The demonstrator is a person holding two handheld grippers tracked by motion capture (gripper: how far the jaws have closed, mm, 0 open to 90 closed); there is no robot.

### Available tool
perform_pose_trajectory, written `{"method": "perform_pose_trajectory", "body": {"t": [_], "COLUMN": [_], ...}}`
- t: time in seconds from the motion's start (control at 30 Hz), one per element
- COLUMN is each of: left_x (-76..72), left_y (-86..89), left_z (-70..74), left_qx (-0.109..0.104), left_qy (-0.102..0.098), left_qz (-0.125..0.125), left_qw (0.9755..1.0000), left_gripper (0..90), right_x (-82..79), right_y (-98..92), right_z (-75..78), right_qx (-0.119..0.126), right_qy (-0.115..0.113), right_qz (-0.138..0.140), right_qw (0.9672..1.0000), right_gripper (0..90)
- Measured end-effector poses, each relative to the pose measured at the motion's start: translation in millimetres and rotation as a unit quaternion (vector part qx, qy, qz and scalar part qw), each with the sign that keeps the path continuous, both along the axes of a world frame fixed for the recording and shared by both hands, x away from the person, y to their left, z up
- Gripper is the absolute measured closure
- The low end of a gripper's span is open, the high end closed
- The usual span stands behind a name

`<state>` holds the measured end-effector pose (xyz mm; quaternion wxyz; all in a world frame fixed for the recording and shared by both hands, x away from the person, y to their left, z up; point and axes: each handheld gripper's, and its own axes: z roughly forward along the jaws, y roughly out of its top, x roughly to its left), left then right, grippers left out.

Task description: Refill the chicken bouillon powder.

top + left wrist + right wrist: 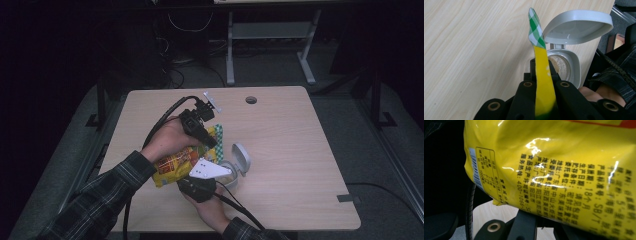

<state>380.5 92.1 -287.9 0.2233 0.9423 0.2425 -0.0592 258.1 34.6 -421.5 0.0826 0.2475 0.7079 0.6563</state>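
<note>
From above, the left gripper (207,134) and right gripper (199,182) both held a yellow bag (176,165) over the table (290,145), at nine o'clock of an open grey container (239,162).

In the left gripper view, the jaws were clamped on the bag's flat edge (543,82), the container (564,67) at one o'clock.

In the right gripper view, the closed jaws gripped the bag (564,170) from below.

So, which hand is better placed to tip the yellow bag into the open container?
Left: its gripper pinches the bag's top edge just above the open grey container. The right gripper holds the bag's lower part.
</note>
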Motion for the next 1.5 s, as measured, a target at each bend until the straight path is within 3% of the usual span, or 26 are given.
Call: {"method": "perform_pose_trajectory", "body": {"t": [1.5], "left_x": [-1.3], "left_y": [-1.7], "left_z": [1.9], "left_qx": [0.002], "left_qy": [-0.004], "left_qz": [-0.004], "left_qw": [1.0], "left_gripper": [89.9], "right_x": [-0.9], "right_y": [-0.9], "right_z": [1.3], "right_qx": [0.001], "right_qy": [-0.002], "right_qz": [-0.001], "right_qw": [1.0], "right_gripper": [89.8]}}
